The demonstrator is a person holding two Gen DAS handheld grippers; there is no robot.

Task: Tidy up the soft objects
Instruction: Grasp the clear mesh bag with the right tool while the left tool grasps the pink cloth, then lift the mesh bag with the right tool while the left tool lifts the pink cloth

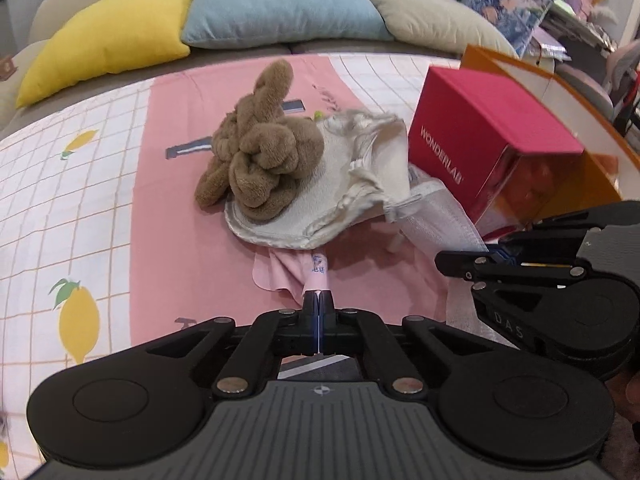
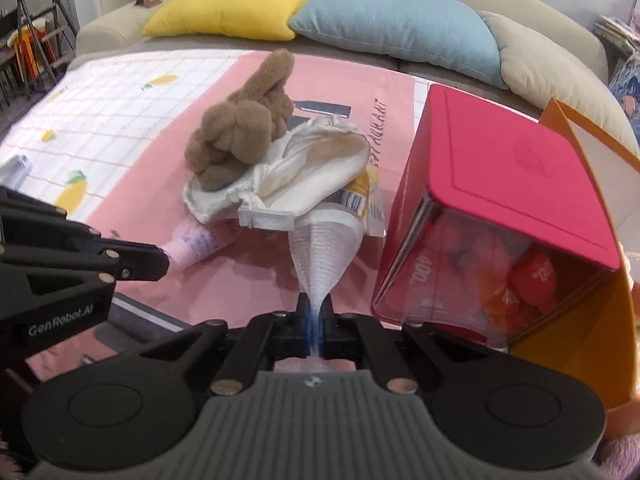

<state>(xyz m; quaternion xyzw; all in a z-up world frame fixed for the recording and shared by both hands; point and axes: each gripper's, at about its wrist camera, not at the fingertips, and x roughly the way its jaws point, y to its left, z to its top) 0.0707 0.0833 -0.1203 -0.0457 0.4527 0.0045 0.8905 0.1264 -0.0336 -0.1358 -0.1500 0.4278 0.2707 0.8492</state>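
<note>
A brown plush bundle point(image 1: 260, 152) point(image 2: 236, 140) lies on a crumpled grey-white satin cloth point(image 1: 340, 192) point(image 2: 316, 168) in the middle of the pink and checked spread. My left gripper point(image 1: 318, 300) point(image 2: 164, 262) is shut on the near end of a pink cloth point(image 1: 276, 276) point(image 2: 196, 240) with blue print, which runs under the satin cloth. My right gripper point(image 2: 315, 304) point(image 1: 440, 262) is shut on a white mesh cloth point(image 2: 320, 256) point(image 1: 440, 216) that fans out toward the pile. A yellow packet point(image 2: 366, 196) sticks out beside the mesh.
A red-lidded clear box point(image 1: 480, 136) point(image 2: 500, 200) holding red and orange items leans at the right against an orange paper bag point(image 1: 560, 92) point(image 2: 592, 320). Yellow point(image 1: 108, 40), blue point(image 1: 280, 8) and beige point(image 1: 432, 16) pillows line the sofa behind. Lemon-print spread point(image 1: 60, 200) extends left.
</note>
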